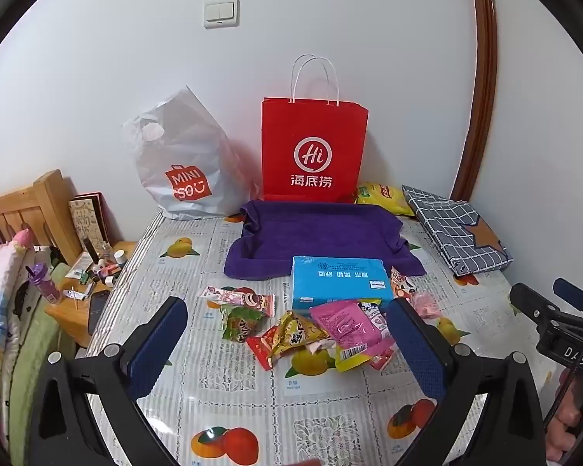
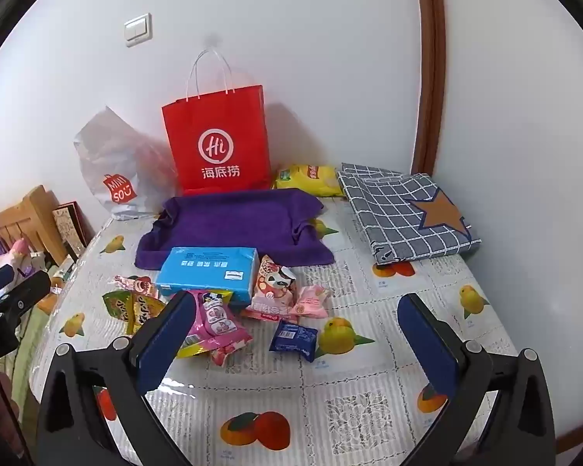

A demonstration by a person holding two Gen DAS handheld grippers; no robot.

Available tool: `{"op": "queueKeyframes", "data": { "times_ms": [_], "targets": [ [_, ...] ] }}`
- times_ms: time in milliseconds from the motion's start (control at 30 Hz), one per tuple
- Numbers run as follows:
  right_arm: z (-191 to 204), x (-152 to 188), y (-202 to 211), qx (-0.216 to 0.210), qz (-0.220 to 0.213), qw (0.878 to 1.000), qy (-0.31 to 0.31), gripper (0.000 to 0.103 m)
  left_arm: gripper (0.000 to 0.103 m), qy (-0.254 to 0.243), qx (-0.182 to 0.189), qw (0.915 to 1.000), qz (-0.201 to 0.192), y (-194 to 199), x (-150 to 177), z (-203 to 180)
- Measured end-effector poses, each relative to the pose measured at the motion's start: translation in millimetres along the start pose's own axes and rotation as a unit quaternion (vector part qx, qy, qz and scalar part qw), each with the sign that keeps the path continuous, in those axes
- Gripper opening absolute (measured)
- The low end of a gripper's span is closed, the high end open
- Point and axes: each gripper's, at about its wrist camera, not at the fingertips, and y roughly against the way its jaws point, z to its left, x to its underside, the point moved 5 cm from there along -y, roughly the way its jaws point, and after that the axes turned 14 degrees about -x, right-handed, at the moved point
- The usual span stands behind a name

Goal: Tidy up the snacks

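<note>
A heap of small snack packets (image 1: 315,334) lies on the fruit-print table, also in the right wrist view (image 2: 229,310). A blue tissue pack (image 1: 340,281) (image 2: 210,268) lies just behind it, and a dark blue packet (image 2: 293,339) lies apart at the front. A red paper bag (image 1: 315,147) (image 2: 217,139) stands against the wall. A purple towel (image 1: 318,237) (image 2: 233,221) lies in front of it. My left gripper (image 1: 287,343) is open and empty, hovering over the heap. My right gripper (image 2: 297,336) is open and empty above the dark blue packet.
A white Miniso plastic bag (image 1: 182,167) (image 2: 112,171) leans left of the red bag. A yellow chip bag (image 1: 384,196) (image 2: 311,178) and a folded checked cloth (image 1: 454,229) (image 2: 404,213) lie at the back right. A cluttered nightstand (image 1: 85,283) and bed stand to the left.
</note>
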Motion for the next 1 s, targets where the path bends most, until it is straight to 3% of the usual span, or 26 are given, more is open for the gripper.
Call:
{"op": "queueKeyframes", "data": {
  "times_ms": [1000],
  "targets": [
    [8,0,12,-0.008,-0.012,1.0,-0.001,0.103,0.103,-0.01,0.002,0.9999,0.0,5,-2,0]
  ]
}}
